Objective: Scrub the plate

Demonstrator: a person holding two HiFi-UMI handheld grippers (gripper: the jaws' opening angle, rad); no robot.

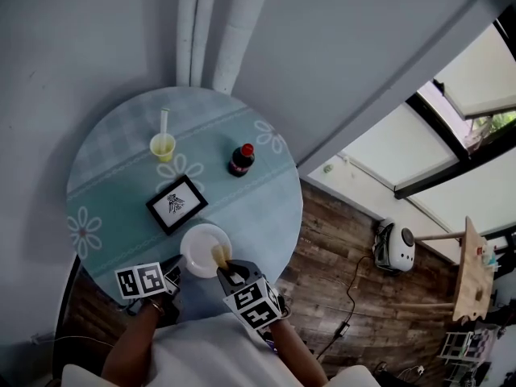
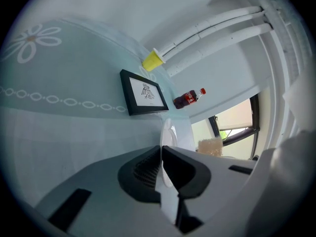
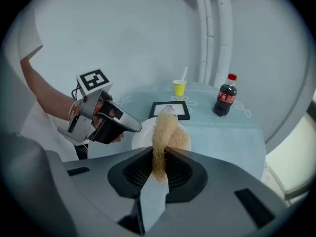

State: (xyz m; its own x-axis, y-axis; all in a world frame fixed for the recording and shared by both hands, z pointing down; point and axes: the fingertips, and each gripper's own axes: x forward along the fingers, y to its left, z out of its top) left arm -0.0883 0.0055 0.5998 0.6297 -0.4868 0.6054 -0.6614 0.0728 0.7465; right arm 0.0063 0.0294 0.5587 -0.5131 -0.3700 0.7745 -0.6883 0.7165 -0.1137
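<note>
A white plate (image 1: 201,247) sits at the near edge of the round table (image 1: 113,168). My left gripper (image 1: 176,274) is shut on the plate's near left rim. In the left gripper view the plate (image 2: 168,135) shows edge-on, running out from between the closed jaws of that gripper (image 2: 161,154). My right gripper (image 1: 230,271) is shut on a tan loofah scrubber (image 1: 219,255), which hangs over the plate's right side. In the right gripper view the scrubber (image 3: 165,130) sticks up out of this gripper (image 3: 160,154) above the plate (image 3: 142,136), with the left gripper (image 3: 136,126) at the rim.
On the pale blue flowered cloth stand a black-framed picture (image 1: 176,204), a yellow cup with a straw (image 1: 162,146) and a small cola bottle (image 1: 240,160). White pipes (image 1: 201,22) run up the wall behind. Wooden floor with a white appliance (image 1: 395,247) lies to the right.
</note>
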